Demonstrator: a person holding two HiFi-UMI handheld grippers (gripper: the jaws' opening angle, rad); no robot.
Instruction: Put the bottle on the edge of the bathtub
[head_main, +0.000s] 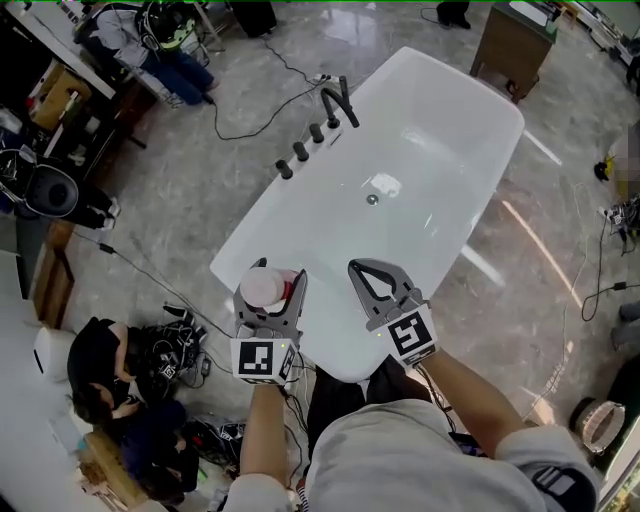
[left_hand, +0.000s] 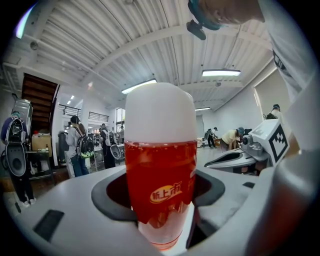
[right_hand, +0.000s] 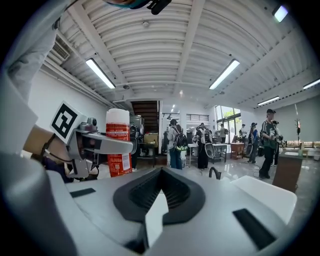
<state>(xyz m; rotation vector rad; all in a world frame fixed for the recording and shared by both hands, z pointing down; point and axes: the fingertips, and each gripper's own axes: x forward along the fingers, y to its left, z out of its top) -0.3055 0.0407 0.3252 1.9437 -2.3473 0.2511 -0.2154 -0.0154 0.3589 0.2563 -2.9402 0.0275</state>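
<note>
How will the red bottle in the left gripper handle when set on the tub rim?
Likely heavy for its size: the bottle looks nearly full of red liquid. It is tall and narrow, so probably tippy on the glossy bathtub rim. Its round, smooth body could roll if it falls. For now the left gripper is shut on it.

Right claw (right_hand: 160, 180) closed and empty, bottle (right_hand: 118, 125) in left claw (right_hand: 116, 145)
</note>
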